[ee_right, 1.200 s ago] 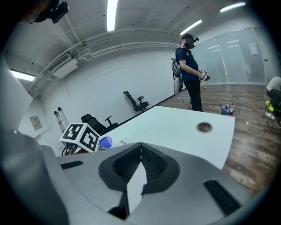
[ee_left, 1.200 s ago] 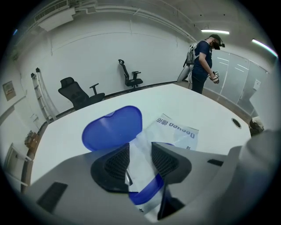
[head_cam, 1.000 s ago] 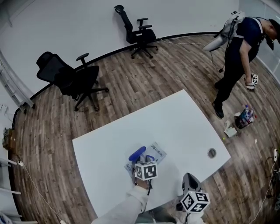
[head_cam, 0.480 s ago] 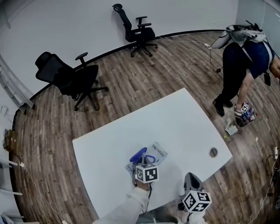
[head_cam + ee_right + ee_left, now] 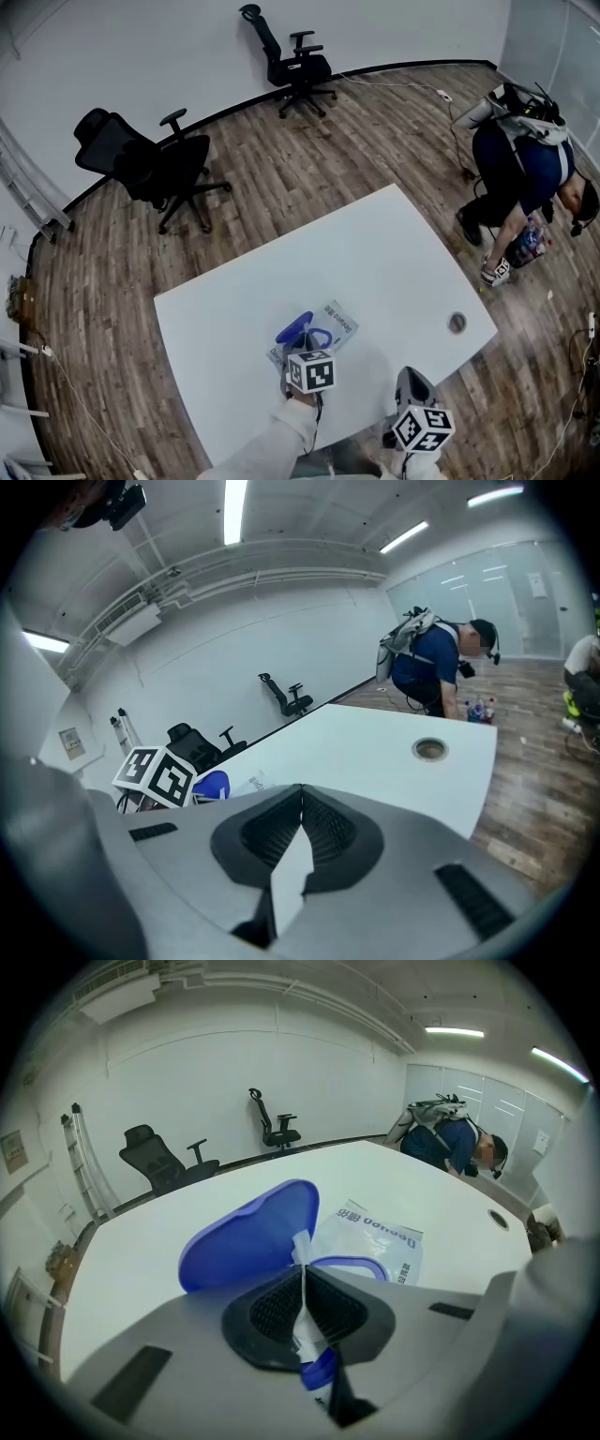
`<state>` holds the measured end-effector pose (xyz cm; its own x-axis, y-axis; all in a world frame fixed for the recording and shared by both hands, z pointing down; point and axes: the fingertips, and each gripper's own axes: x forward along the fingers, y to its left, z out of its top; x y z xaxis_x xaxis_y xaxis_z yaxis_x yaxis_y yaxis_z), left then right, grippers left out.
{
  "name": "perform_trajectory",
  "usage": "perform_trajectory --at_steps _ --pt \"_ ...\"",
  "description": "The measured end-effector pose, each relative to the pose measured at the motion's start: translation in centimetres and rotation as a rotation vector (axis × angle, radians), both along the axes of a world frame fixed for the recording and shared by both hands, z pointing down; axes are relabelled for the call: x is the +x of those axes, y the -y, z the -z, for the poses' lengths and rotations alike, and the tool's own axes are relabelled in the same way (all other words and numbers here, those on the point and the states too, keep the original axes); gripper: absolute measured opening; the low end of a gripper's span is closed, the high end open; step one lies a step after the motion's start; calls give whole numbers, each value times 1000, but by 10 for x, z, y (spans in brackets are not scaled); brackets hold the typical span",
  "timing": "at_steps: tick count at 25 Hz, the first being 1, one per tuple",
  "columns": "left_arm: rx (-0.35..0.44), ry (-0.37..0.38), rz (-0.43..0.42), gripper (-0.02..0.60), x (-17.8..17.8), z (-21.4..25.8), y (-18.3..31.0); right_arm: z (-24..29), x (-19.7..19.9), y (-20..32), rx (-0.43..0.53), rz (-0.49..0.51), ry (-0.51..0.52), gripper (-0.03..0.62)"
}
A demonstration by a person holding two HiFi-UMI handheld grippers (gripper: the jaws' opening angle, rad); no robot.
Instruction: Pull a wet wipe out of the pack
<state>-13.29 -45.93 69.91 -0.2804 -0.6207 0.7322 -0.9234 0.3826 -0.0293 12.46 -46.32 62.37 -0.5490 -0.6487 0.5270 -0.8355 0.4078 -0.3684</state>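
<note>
So the left gripper (image 5: 303, 1279) has just been closing its jaws, and they're now pinched together on the little white tip of the wet wipe (image 5: 299, 1249) that sticks up out of the opening. The blue lid (image 5: 248, 1237) is flipped up behind it, and the pack (image 5: 339, 323) lies flat on the white table (image 5: 375, 253), near the person's edge. The right gripper (image 5: 302, 799) hangs off to the side near the table edge, jaws together with nothing in them, well apart from the pack. For the pull itself, I'd go slow and steady, up and a bit away from the lid, so the wipe feeds out through the slot instead of bunching. The grip looks like it's only on the very tip, so a quick yank could just slip off or tear it. The other catch is that nothing is holding the pack down. It looks light and floppy, so my guess is it lifts with the wipe. Pressing the right gripper onto the far end of the pack first would probably sort that.
</note>
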Motion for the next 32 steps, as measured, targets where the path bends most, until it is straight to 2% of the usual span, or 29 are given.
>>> perform_trajectory --at_steps 20,32 --pt "164 -17 1 21 12 41 -5 7 -11 -10 26 38 18 8" --pt "243 18 -20 21 14 72 -15 17 -11 -26 47 32 29 8"
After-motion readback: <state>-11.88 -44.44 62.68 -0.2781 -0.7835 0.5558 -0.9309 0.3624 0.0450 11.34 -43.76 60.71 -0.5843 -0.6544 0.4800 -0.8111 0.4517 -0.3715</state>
